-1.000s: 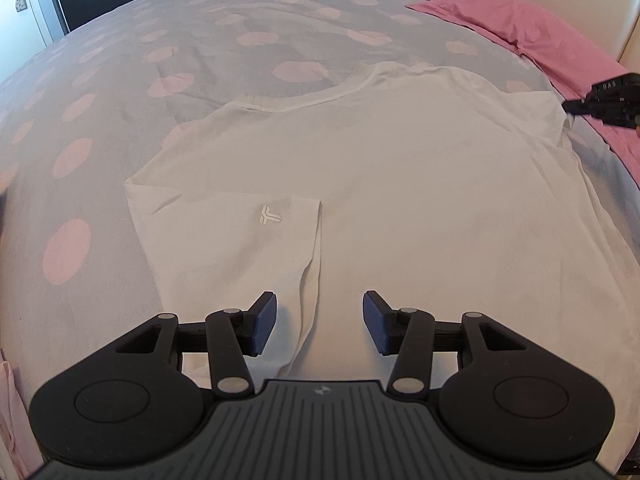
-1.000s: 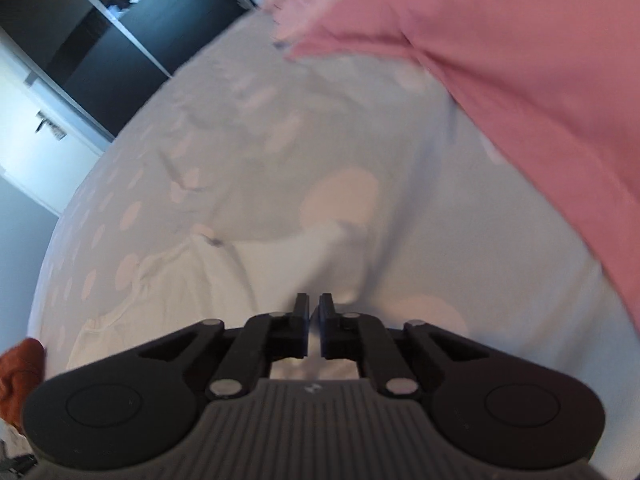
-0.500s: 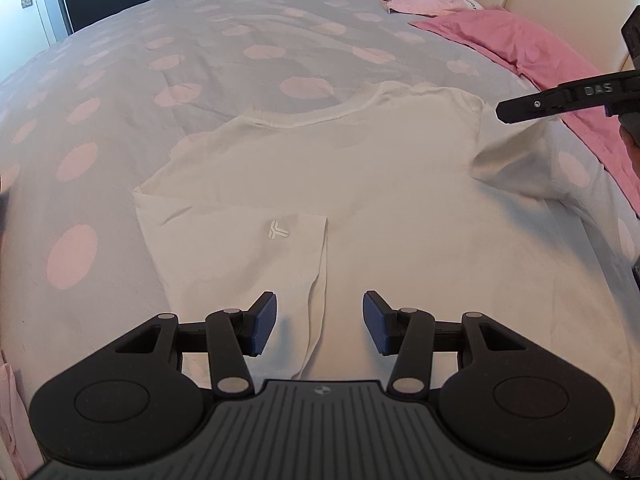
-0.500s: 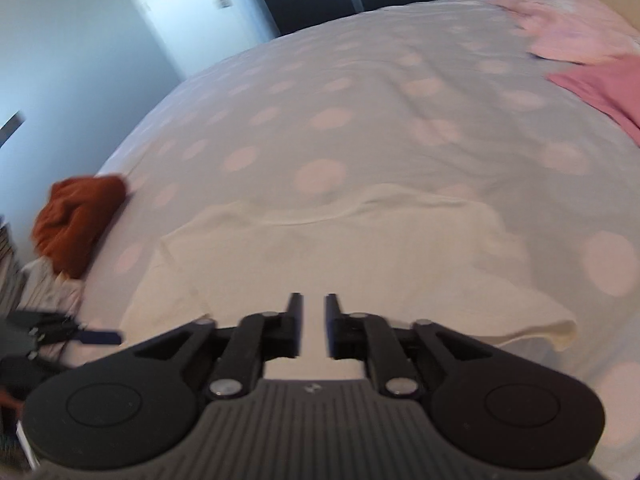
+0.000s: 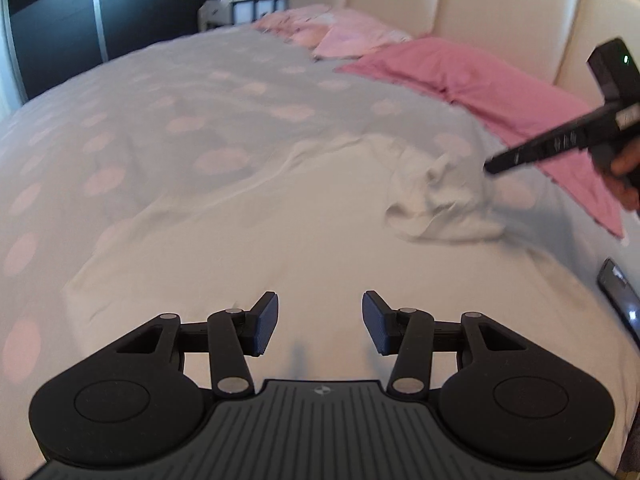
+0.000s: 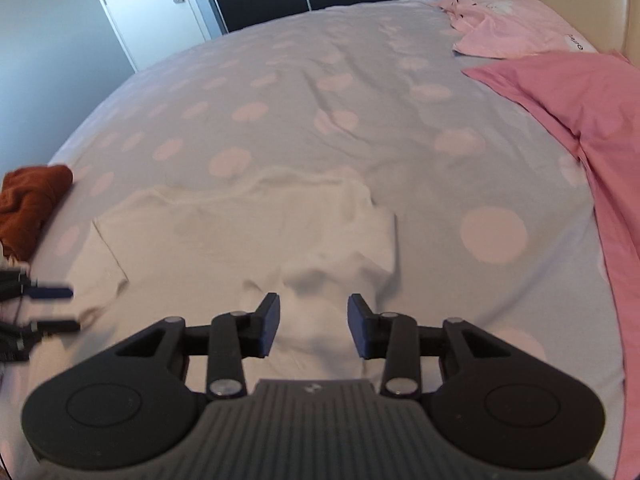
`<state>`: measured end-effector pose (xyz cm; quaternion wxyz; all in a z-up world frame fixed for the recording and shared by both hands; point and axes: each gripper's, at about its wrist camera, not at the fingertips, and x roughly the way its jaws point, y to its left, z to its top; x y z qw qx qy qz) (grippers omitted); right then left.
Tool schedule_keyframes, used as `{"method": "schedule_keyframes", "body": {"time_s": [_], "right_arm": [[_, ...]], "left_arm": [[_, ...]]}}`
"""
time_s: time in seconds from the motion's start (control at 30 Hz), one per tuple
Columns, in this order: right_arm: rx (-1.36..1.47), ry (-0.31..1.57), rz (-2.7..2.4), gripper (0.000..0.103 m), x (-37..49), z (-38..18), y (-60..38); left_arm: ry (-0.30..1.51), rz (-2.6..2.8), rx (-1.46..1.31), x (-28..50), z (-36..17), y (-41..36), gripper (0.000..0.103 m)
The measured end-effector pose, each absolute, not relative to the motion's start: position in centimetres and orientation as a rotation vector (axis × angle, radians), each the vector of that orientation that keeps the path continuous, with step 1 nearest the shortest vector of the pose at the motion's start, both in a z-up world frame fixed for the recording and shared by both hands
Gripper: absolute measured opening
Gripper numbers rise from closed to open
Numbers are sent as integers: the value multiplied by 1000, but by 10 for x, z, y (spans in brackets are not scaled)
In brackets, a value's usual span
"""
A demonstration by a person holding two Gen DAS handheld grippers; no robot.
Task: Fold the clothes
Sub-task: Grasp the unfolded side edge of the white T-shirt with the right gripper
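Nearest me, my left hand-held gripper (image 5: 319, 322) hangs over the white T-shirt (image 5: 260, 232) with its blue pads spread apart and nothing between them. My right hand-held gripper (image 6: 313, 326) is likewise parted and empty, poised just above the shirt's right sleeve (image 6: 352, 256), which lies rumpled and partly turned in over the body.

The shirt is spread flat on the bed, on a grey duvet with pale pink dots (image 6: 280, 92), neckline pointing away from me. It looks thin, soft and light — I judge it will drape and wrinkle the moment it is lifted, so a pinch on a doubled edge, a hem corner or the shoulder seam should hold better than one on the open middle.

To the left, at the bed's edge, sits a rust-brown bundle of cloth (image 6: 30, 204). Farther off lie a deep pink pillowcase (image 6: 580, 92) and a pale pink garment (image 6: 512, 28); a small dark mark shows on that garment, too tiny to read. I can make out no other writing.
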<state>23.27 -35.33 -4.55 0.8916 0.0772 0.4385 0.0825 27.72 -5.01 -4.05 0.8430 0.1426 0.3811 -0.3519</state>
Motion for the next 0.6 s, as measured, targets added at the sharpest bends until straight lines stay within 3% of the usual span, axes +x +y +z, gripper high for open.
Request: {"method": "schedule_keyframes", "body": {"time_s": [0.13, 0.53, 0.6], "right_arm": [[32, 921, 249, 40, 218, -54, -342], [-194, 972, 356, 37, 238, -96, -316], [-164, 993, 374, 15, 240, -105, -322]], "left_arm": [[752, -816, 400, 294, -54, -104, 38], [584, -1056, 874, 302, -116, -208, 38], [548, -1081, 934, 302, -124, -213, 38]]}}
